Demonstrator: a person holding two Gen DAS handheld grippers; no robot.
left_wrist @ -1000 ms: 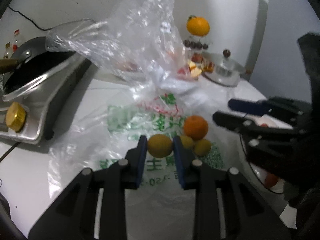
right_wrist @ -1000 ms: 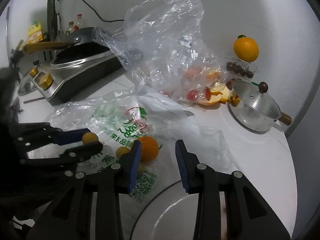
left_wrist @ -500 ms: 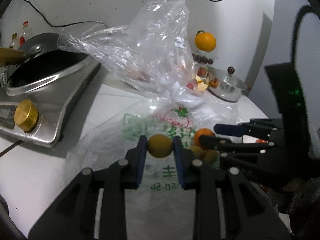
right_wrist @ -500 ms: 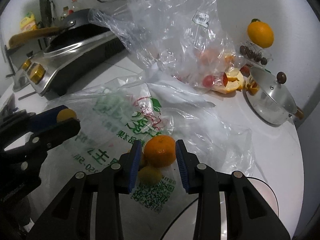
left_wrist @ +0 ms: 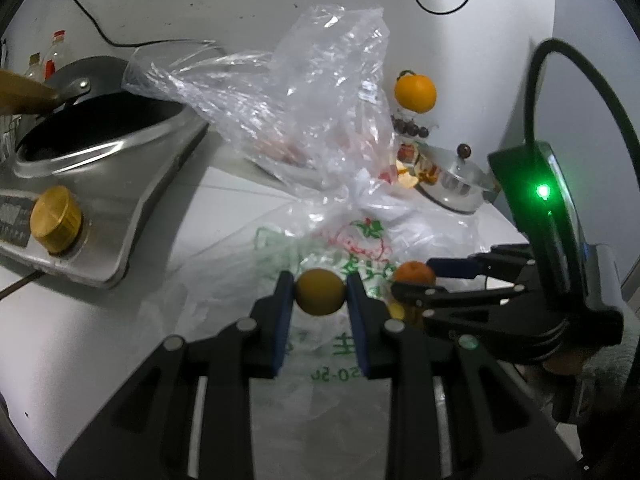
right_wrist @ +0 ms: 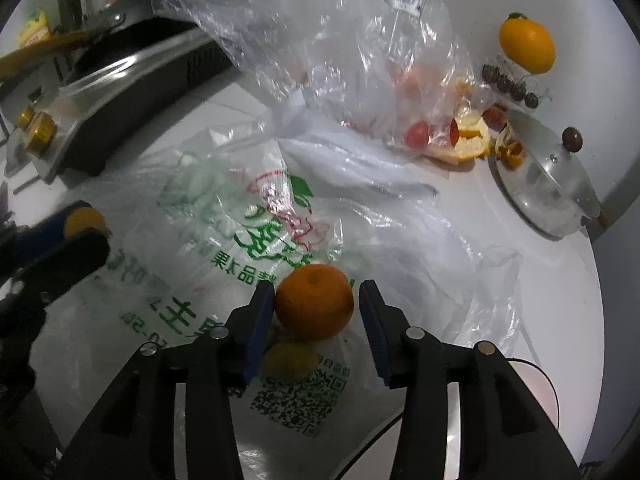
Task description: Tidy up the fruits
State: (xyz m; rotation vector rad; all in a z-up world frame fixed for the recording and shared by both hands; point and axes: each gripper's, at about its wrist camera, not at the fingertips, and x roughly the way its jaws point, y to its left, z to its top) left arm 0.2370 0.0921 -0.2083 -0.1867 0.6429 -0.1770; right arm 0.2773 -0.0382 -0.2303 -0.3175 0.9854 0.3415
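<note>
Two-gripper fruit sorting on a white bench. The left gripper has its fingers closed on a small yellow citrus, which is carried clear of the printed plastic bag beneath — judged to be a fruit already picked and awaiting a place to be set down. The right gripper straddles an orange mandarin: its fingers stand moderately apart, the left pad at or very near the skin, the right pad showing a narrow gap, so the grasp appears not yet made. The mandarin rests on the bag, touching a smaller yellow fruit just below it; closing squarely across the mandarin's widest part would probably keep the neighbour from being nudged.

The right wrist view alone shows the gap at the mandarin, the curved rim of a plate at lower right — a likely destination, though that is a judgement — and, further back, cut fruit and small red tomatoes inside a clear crumpled bag, a lidded steel pot and a large orange on a stand. The left wrist view alone confirms the firm hold on the yellow citrus and shows the right gripper from the side, its fingertips flanking the mandarin, with a lit green indicator on its body. A stove with a brass knob occupies the left of the bench in both views.
</note>
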